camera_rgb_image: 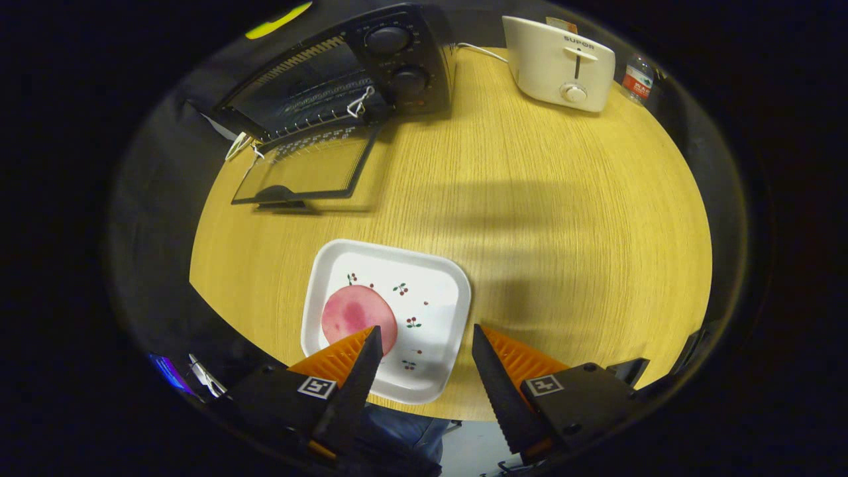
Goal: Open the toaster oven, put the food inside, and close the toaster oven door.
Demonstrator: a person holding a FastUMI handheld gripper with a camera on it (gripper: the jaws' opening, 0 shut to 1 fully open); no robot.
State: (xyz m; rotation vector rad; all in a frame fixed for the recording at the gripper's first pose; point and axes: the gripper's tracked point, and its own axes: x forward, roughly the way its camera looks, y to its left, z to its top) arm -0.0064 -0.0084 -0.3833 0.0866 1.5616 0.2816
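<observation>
Tool (424,344) hangs wide open and empty over the plate (434,278), probably to take the pink slice (354,311) by its left finger; far ahead the toaster oven (371,73) door (308,169) lies open, ready.

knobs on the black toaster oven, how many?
2, stacked on the toaster oven panel right of its open door: upper knob, lower knob. Open gripper hangs over the plate.

gripper (427,334): two black wedge fingers (354,391), saw-toothed inner edges, ribbed orange backs, small square black-white marker tag on each base, fingers spread apart.
</observation>
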